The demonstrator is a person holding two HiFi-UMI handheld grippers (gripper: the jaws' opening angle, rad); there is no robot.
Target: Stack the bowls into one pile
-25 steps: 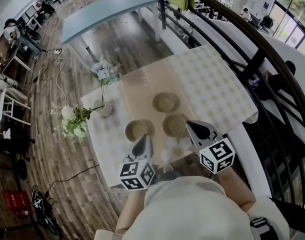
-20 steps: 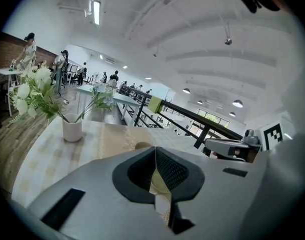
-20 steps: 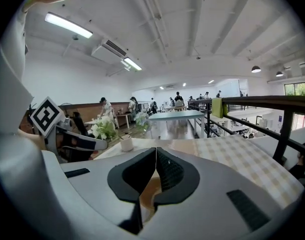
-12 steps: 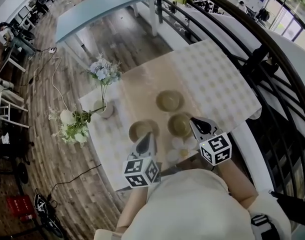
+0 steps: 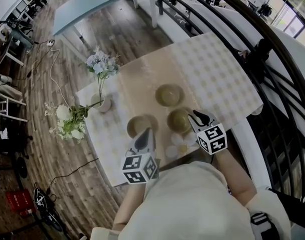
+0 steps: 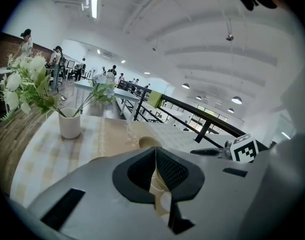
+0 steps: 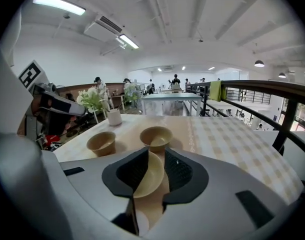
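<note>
Three round, matte tan bowls with thin rims (none nested yet) sit apart on the tan runner [image 5: 142,91] of a checked cloth [image 5: 212,74]. In the head view the far bowl [image 5: 169,95] lies at 12 o'clock of the trio, the left bowl [image 5: 141,126] at 8 and the near bowl [image 5: 179,120] at 4. The right gripper [image 7: 156,154] has just been opening its ribbed black jaws. They stand spread with the near bowl's rim between them, unpinched. The left gripper [image 6: 155,156] shows at the left bowl's 6 o'clock rim, jaws pressed together on nothing. A white vase [image 5: 104,105] of flowers stands at 9.
</note>
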